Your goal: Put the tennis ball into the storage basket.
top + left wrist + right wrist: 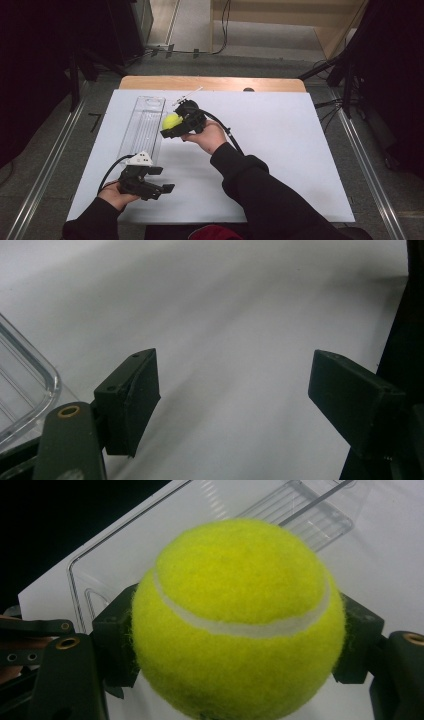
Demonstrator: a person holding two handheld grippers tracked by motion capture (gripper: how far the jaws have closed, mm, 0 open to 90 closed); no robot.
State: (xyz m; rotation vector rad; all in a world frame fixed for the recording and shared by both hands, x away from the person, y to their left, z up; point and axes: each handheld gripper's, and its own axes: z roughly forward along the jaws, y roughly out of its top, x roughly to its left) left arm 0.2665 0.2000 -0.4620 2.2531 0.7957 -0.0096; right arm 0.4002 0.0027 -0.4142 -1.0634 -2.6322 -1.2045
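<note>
A yellow tennis ball (pixel 171 120) (pixel 237 620) is clamped between the jaws of my right gripper (pixel 172 125) (pixel 237 645), which hovers above the white table beside the right edge of a long clear plastic tray (pixel 143 125) (pixel 200 520). The ball fills most of the right gripper view, with the tray behind it. My left gripper (pixel 161 180) (pixel 235 405) rests near the front left of the table, jaws wide apart with nothing but white surface between them. The tray's near corner (pixel 25 385) lies at its left.
The white board (pixel 280 150) covers a wooden table whose far edge (pixel 210 82) shows. Metal rails run along both sides on the floor. Dark equipment and cables stand around the table.
</note>
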